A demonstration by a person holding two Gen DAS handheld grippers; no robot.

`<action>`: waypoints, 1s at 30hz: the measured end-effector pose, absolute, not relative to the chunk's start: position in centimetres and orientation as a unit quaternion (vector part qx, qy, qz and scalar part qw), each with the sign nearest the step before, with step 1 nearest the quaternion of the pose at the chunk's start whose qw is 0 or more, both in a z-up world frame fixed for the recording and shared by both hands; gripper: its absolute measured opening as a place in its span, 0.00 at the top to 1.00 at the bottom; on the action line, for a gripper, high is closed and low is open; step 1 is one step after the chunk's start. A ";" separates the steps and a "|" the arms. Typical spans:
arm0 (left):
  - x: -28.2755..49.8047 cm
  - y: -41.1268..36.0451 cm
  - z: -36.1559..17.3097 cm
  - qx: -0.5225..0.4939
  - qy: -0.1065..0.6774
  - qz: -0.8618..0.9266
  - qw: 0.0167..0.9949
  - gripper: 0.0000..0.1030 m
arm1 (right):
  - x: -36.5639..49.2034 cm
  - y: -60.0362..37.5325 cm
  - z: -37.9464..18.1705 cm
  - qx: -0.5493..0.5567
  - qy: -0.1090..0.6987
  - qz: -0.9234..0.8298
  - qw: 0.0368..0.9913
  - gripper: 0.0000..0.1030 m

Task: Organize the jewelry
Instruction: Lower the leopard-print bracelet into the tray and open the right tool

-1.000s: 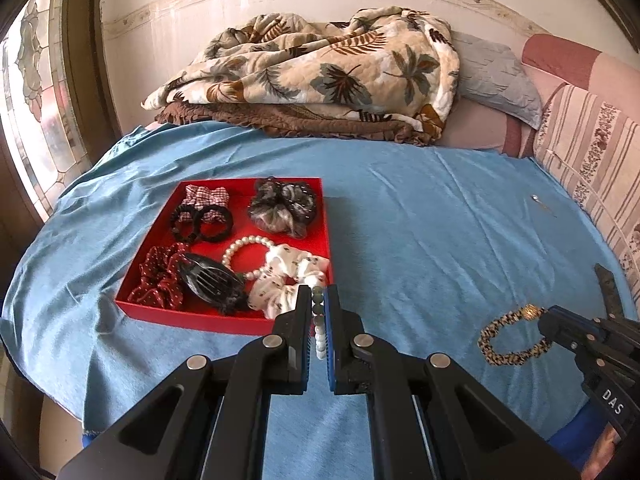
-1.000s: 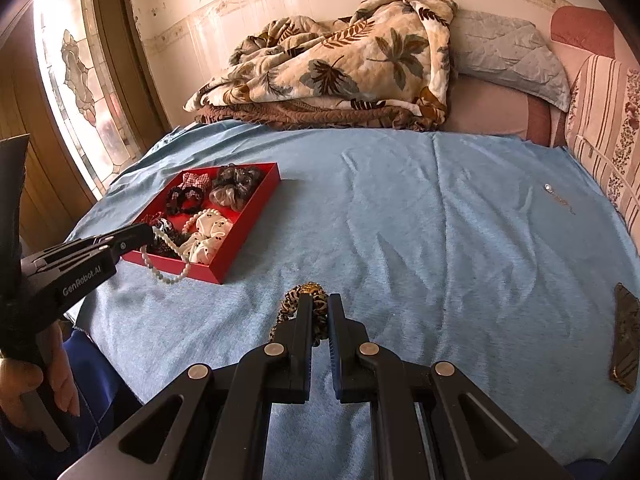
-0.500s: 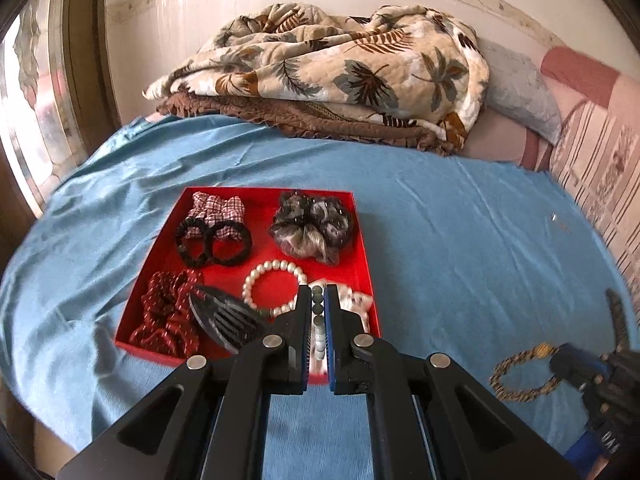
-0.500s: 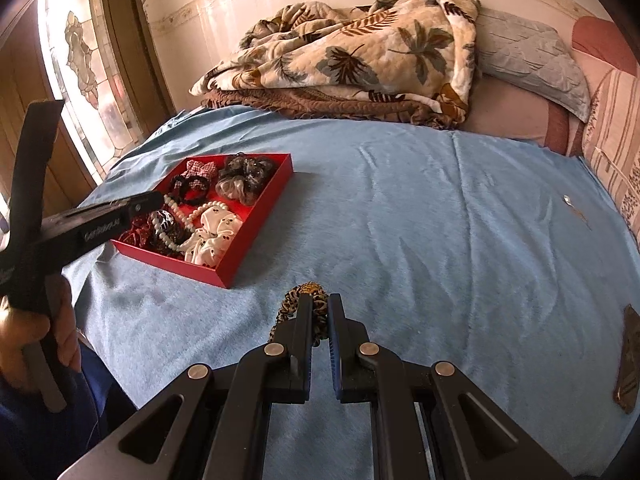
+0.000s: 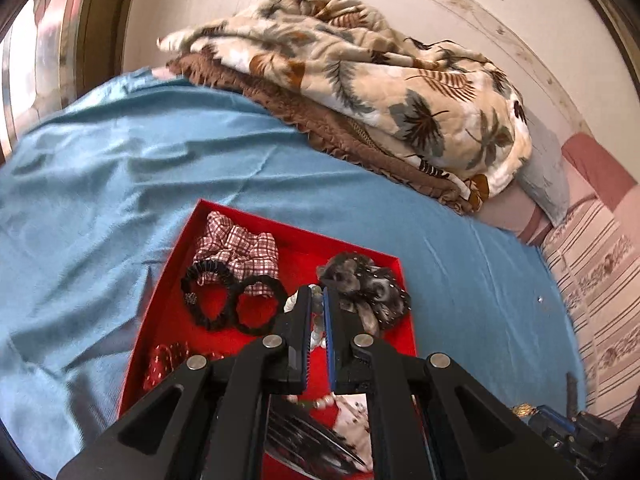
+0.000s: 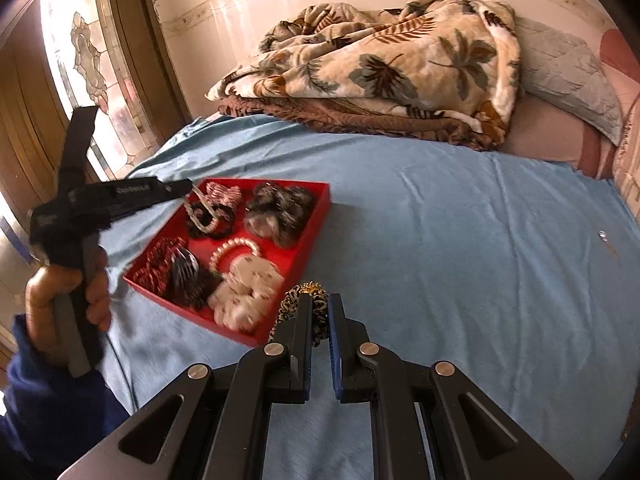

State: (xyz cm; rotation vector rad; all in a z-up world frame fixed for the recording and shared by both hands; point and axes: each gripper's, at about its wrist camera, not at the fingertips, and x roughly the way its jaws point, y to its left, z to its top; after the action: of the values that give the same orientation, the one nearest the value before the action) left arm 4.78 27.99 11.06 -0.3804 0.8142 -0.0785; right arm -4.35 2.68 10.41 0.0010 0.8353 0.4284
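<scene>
Two hand-held grippers carrying jewelry at a red tray on a blue bedsheet.

Nearest, we see the right gripper (image 6: 320,304) with its fingers clamped on a leopard-patterned bracelet (image 6: 298,300) bearing a gold ornament, held just beside the near corner of the red tray (image 6: 316,216). Left of it, we see a hand (image 6: 68,300) holding the left gripper (image 5: 316,300), its fingers pressed together on a pearl bead strand (image 6: 200,216) that dangles above the tray's black hair ties (image 5: 232,304). Inside lie a checked scrunchie (image 5: 236,248), a grey scrunchie (image 5: 364,284), a pearl bracelet (image 6: 236,248), a white scrunchie (image 6: 248,288), a dark claw clip (image 6: 186,272) and a red scrunchie (image 6: 158,264). Farther back, we note the blue bedsheet (image 6: 440,220), then a leaf-patterned blanket (image 6: 392,60).
</scene>
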 end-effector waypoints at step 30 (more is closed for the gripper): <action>5.9 31.5 6.0 -0.196 0.474 0.007 0.858 0.95 | 11.8 17.2 3.2 0.028 0.479 0.226 0.848 0.92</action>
State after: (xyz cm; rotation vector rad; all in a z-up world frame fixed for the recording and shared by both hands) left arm 5.94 31.52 6.05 -0.4126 0.9964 0.0137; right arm 11.82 17.25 3.23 0.0590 1.0105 0.4761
